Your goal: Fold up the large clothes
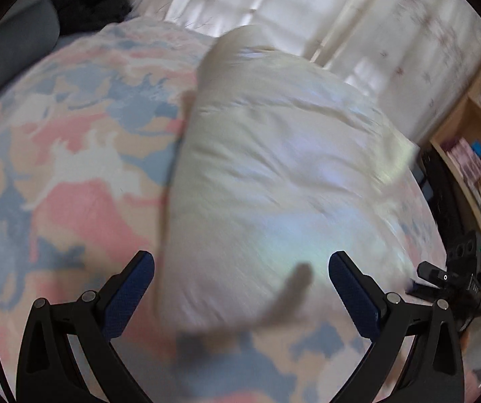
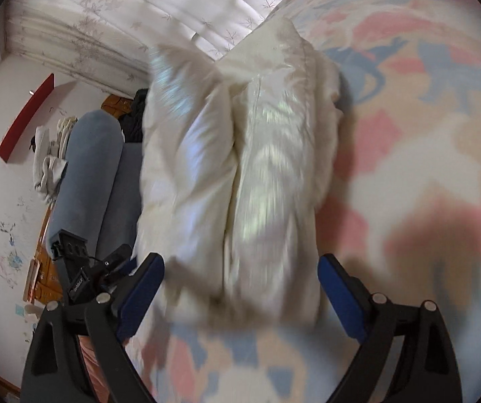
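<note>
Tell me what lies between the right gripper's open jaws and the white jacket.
Nothing: only bare patterned bedsheet separates the right gripper from the white jacket. The right wrist view shows it.

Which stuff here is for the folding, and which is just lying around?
For the folding:
- puffy cream coat
- left gripper, open
- right gripper, open
- patterned bedspread the coat lies on

Just lying around:
- blue bolster pillow
- dark clothing heap
- wooden shelf
- curtains
</note>
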The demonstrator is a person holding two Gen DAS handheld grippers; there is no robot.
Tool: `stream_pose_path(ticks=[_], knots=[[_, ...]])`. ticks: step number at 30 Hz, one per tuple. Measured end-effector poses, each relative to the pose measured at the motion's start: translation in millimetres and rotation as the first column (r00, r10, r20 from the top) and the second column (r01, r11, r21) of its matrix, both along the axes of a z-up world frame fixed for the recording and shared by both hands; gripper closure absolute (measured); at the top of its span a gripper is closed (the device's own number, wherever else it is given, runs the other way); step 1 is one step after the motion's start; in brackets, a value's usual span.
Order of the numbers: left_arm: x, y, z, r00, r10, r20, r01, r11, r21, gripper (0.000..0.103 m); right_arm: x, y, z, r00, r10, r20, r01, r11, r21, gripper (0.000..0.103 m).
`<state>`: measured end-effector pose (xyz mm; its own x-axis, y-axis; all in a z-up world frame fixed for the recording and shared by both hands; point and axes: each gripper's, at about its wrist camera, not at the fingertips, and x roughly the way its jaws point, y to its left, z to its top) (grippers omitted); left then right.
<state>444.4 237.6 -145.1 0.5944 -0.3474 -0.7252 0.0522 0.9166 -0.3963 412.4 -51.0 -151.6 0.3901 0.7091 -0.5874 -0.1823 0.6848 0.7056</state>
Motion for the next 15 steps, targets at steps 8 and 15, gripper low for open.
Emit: stream_pose_path(ticks=[8,15], knots=[[-90.2,-66.1,65.2,0.999,-0.007,0.045,0.003,0.996,0.086,0.0,-105.1,-12.1,67.4,0.997,0.037,0.061,-0.031,0.994,-0.1,0.01],[-198.3,-129.9,129.3,0.99,-0.05,0.131,0.025,0.983,0.184,0.0,-215.9,-30.7,129.8,0.989,0.024,0.147,0.005,0.982,-0.191,0.01]])
